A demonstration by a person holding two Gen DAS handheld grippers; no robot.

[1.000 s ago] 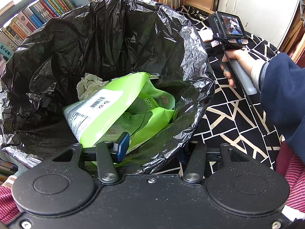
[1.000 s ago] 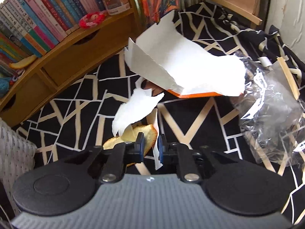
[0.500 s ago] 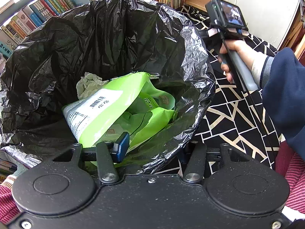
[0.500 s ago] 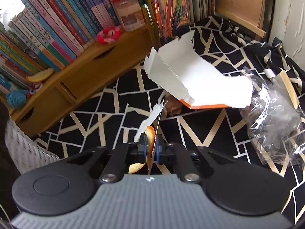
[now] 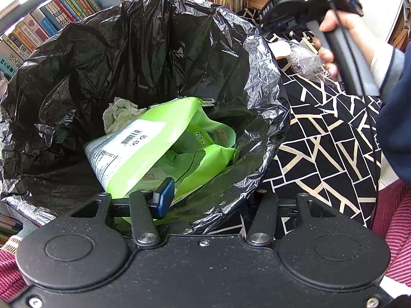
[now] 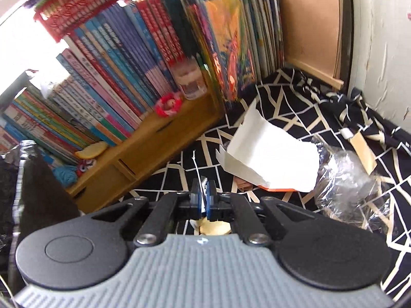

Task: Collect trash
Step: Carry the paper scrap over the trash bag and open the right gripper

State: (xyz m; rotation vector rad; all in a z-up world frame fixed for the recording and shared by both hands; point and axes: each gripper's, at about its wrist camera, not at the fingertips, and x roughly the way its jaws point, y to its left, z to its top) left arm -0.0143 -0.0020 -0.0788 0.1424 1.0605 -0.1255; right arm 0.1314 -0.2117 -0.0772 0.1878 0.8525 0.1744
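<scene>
- While the left tongs [image 5: 203,200] pinch the bin liner [image 5: 267,82] rim, the right tongs [image 6: 203,200] have just closed on a paper scrap [image 6: 204,182].
- Step: carrying it. Next: release over the liner's mouth.

Barcode on a white label on the green plastic bag [image 5: 154,148] in the bin liner [image 5: 128,51]; digits beside it too small to read. Fine-print panel at the bag's lower left end, unreadable. Korean-looking characters on the inner green wrapper [image 5: 205,136], not legible. Book spines [image 5: 28,36] by the bin's left rim carry CJK titles, too small. "DAS" or similar on the black camera mount [image 5: 267,7], unsure. Faint characters on the brown board [image 6: 305,12], top right, unreadable.
</scene>
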